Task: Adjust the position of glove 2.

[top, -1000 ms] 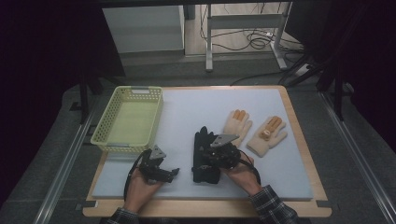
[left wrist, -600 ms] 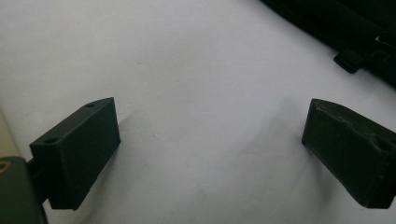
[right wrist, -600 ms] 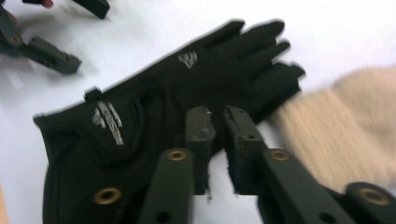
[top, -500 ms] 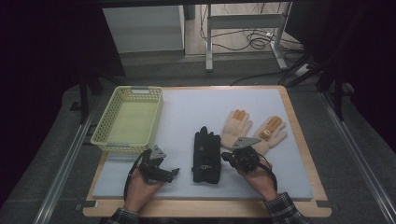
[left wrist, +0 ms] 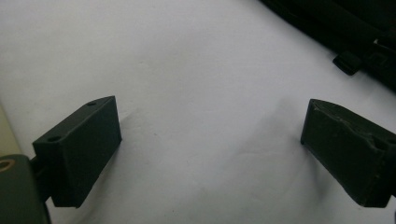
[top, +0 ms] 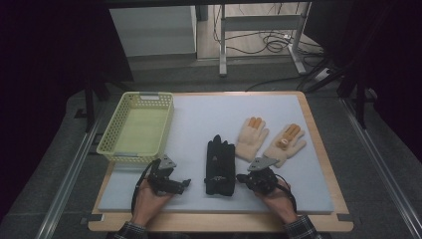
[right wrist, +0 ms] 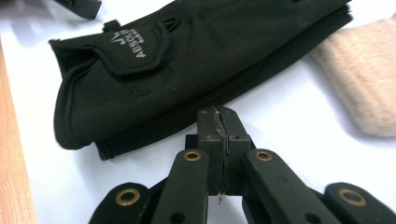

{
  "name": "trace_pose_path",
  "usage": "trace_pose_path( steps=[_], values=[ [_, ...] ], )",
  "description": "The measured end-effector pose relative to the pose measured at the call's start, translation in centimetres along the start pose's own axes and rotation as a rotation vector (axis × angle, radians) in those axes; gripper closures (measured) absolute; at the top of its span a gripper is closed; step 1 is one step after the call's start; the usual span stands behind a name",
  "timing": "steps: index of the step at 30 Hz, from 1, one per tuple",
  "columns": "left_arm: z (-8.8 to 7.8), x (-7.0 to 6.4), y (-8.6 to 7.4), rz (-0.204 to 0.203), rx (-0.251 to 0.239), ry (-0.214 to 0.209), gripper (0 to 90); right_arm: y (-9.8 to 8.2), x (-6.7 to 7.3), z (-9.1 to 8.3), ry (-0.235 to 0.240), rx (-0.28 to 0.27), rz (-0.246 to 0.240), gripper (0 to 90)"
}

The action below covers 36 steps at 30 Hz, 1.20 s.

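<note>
A pair of black gloves (top: 220, 164) lies stacked flat on the white mat, cuffs toward me. My right gripper (top: 241, 178) rests just right of the cuffs. In the right gripper view its jaws (right wrist: 218, 112) are pressed together with nothing between them, a short way off the black gloves (right wrist: 187, 60). My left gripper (top: 185, 183) lies left of the gloves. Its jaws stand wide open over bare mat (left wrist: 210, 126), with the black gloves (left wrist: 355, 28) at the upper right. Two beige gloves (top: 252, 137) (top: 285, 144) lie farther back on the right.
A yellow mesh basket (top: 110, 144) stands at the mat's back left. The white mat (top: 199, 114) lies on a wooden board whose edge (top: 318, 144) runs along the right. One beige glove (right wrist: 359, 74) lies to the right of my right gripper.
My right gripper has come off the black gloves and moved right and toward me, down to the mat. The left hand has stayed where it was.
</note>
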State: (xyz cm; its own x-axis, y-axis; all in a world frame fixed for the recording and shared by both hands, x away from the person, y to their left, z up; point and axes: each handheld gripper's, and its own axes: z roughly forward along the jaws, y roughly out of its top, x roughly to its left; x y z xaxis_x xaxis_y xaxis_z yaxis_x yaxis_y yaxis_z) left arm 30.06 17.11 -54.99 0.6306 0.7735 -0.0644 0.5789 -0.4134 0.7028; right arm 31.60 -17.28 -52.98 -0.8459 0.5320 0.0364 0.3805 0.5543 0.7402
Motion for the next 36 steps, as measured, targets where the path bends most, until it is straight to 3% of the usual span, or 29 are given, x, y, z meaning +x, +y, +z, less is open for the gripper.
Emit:
trace_pose_path(
  steps=[2, 8, 22, 36],
  values=[
    [-0.3, 0.1, -0.3, 0.017, 0.013, 0.015, 4.3, -0.1, 0.1, 0.1, 0.009, 0.001, 0.000, 87.9],
    [-1.4, 1.3, -1.4, -0.011, 0.011, 0.029, 3.0, 0.0, 0.3, 0.4, 0.034, 0.001, -0.010, 88.2],
    [-1.3, 1.3, -1.5, -0.006, 0.009, 0.030, 3.1, 1.0, 1.5, 1.8, 0.051, 0.005, -0.062, 87.3],
    [-1.3, 1.3, -1.6, -0.011, 0.004, 0.030, 3.3, 3.4, 2.5, 4.7, 0.036, 0.007, -0.046, 86.9]
  ],
)
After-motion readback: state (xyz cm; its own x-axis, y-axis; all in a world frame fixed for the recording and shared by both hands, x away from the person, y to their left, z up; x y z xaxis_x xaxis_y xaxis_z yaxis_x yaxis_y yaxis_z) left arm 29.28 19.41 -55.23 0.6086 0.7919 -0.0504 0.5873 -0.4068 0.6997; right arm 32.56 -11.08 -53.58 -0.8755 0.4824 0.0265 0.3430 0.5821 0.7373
